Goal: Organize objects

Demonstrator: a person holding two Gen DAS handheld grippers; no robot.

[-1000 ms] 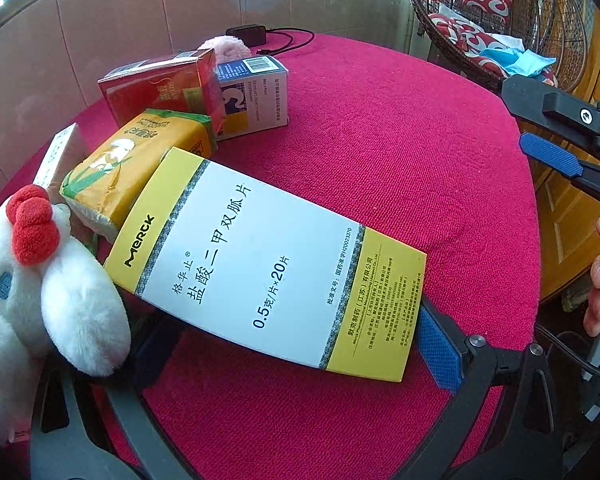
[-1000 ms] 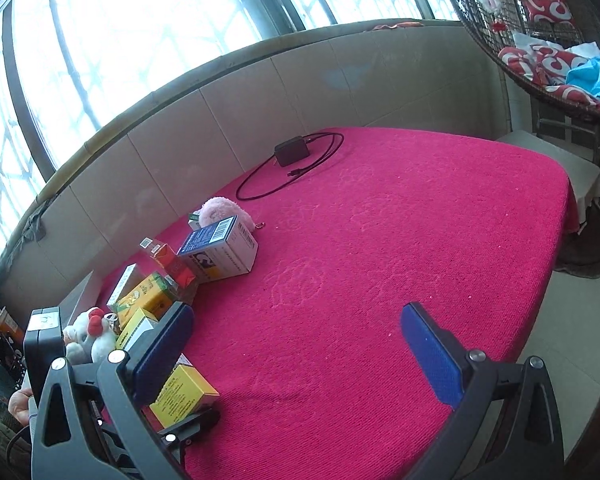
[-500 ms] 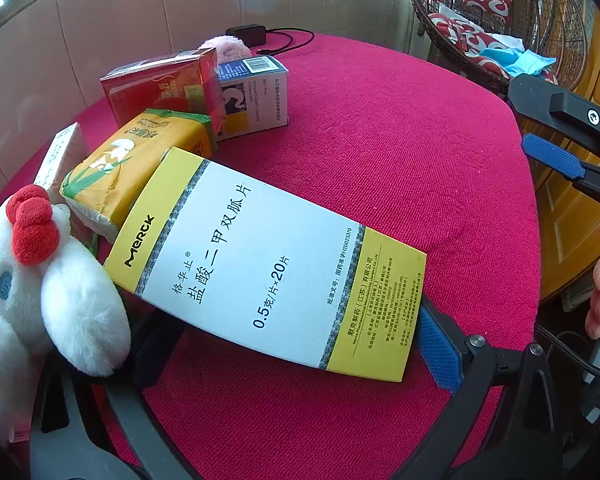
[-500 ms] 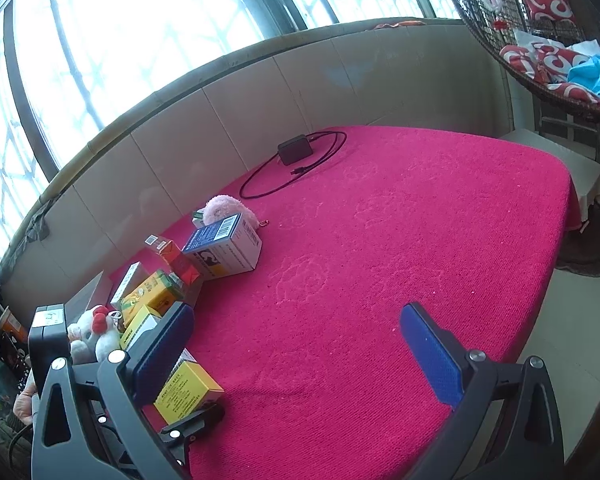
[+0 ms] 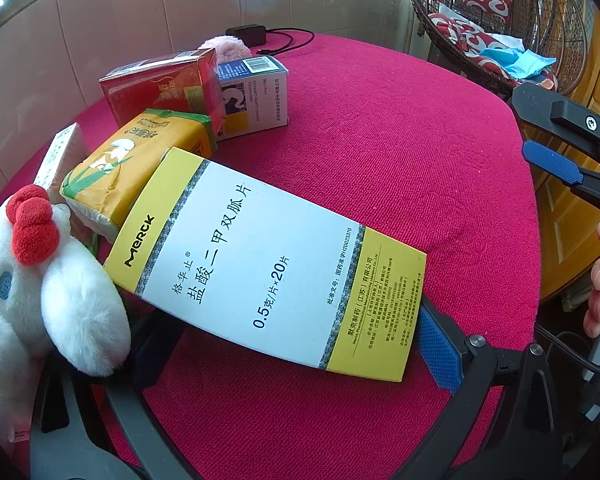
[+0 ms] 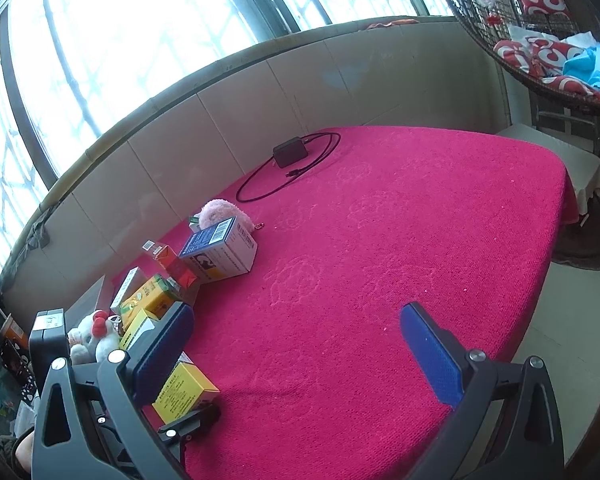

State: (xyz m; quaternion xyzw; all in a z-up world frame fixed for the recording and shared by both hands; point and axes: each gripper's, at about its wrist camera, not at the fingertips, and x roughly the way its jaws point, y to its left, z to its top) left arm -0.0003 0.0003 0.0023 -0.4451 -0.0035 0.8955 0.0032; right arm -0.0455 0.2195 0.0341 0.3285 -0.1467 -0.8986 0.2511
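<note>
Gripping the Merck box [image 5: 260, 264] endwise, the left gripper [image 5: 284, 340] is held beside the clustered boxes [image 5: 204, 100]; placement is judged unfinished. The right gripper [image 6: 296, 344] is spread wide, empty, above the cloth [image 6: 380, 240].

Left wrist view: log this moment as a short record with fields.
surface: table under a red cloth
left gripper: shut on the white and yellow medicine box, one blue pad at its yellow end
right gripper: open, nothing between its fingers, above the cloth
beside the held box: white plush toy with a red bow, yellow pack
farther back: red box, white and blue box, pink plush, black charger with cable
</note>
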